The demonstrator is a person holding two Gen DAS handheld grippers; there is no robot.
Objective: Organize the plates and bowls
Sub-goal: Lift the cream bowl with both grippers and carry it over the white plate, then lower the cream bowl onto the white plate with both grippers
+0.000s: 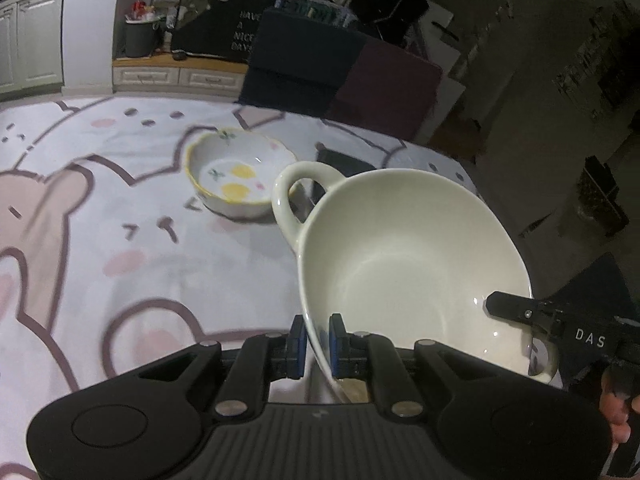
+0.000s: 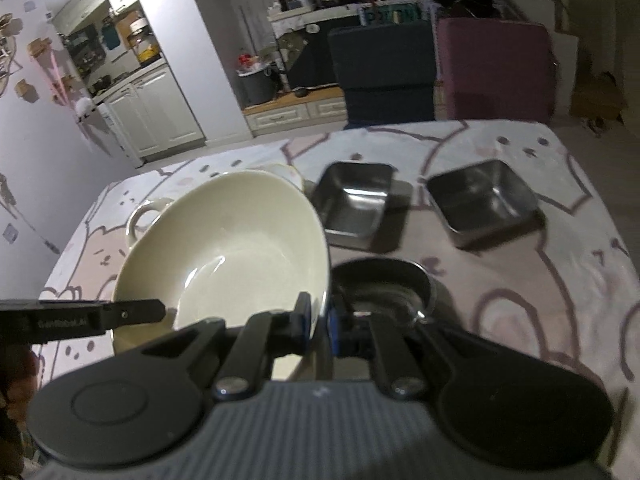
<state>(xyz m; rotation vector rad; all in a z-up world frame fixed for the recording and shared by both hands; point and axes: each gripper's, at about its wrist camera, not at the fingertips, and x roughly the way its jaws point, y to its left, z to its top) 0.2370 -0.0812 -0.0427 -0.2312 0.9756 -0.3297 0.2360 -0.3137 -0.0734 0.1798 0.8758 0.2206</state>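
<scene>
A large cream bowl (image 1: pixel 404 264) with loop handles is held above the table by both grippers. My left gripper (image 1: pixel 318 344) is shut on its near rim. My right gripper (image 2: pixel 319 326) is shut on the opposite rim of the same cream bowl (image 2: pixel 236 248). The right gripper's finger (image 1: pixel 520 312) reaches into the bowl in the left wrist view; the left gripper's finger (image 2: pixel 132 312) shows in the right wrist view. A white bowl with yellow lemon print (image 1: pixel 240 176) stands on the table beyond.
Two square steel trays (image 2: pixel 354 200) (image 2: pixel 484 200) and a round dark metal bowl (image 2: pixel 384 284) stand on the cartoon-print tablecloth (image 2: pixel 540 300). Dark blue and maroon chairs (image 2: pixel 384 72) stand at the far table edge.
</scene>
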